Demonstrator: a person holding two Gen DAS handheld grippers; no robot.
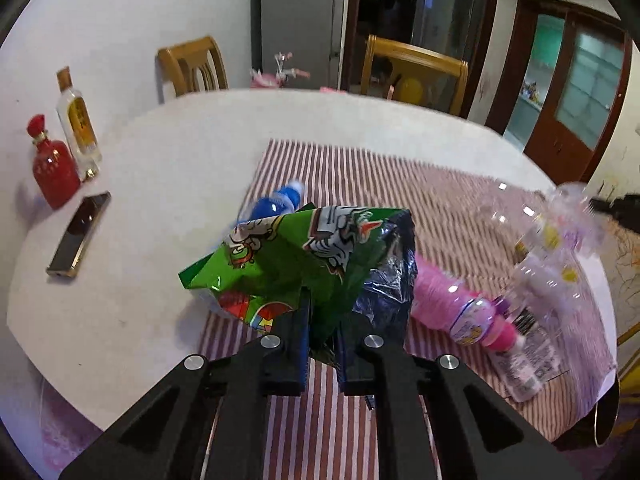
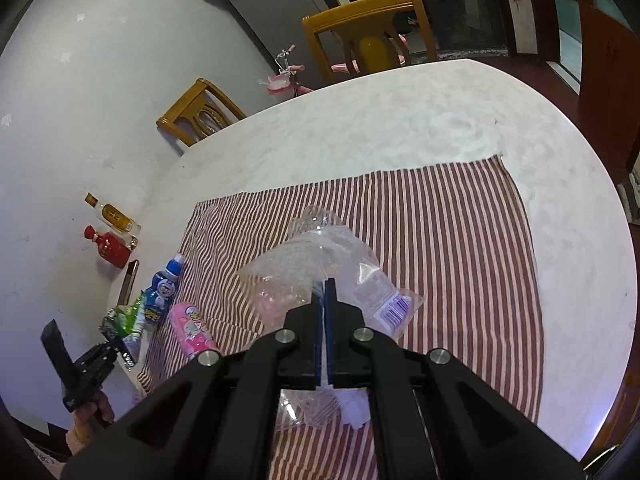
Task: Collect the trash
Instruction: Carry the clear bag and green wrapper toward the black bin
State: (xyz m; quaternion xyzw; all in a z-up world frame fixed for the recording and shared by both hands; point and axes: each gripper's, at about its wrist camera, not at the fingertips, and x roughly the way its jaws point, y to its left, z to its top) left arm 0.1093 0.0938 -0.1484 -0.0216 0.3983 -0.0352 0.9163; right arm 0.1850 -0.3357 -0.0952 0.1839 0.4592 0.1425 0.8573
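Over the red-and-white striped cloth (image 1: 344, 420) on the pale round bench (image 2: 440, 120), both tools carry trash, and the risks start at the pinch points. Nearest the left camera, the left hand-held gripper (image 1: 322, 320) is clamped on the lower fold of a crumpled green foil snack bag (image 1: 288, 256); the bag is thin and glossy, held by only a small tuck, so a quick swing could let it slide free or tear. Its loose upper part hides whatever lies just behind it on the cloth. Just right of the bag, on the cloth, lies a pink plastic drink bottle (image 1: 452, 300) on its side, and behind the bag a blue plastic drink bottle (image 1: 276, 204); either could roll if the dangling bag brushes it. Beyond the cloth's left edge stand a red glass bottle (image 1: 54, 172) and a clear glass bottle with a yellow label (image 1: 78, 124), with a dark flat phone (image 1: 80, 236) beside them. I judge these are not trash, and a wide sweep could topple them.

The right hand-held gripper (image 2: 324, 284) is fully closed on a crumpled clear plastic bag (image 2: 332, 264) lifted above the cloth. The film is slippery and bulky, so it may slip out or snag.
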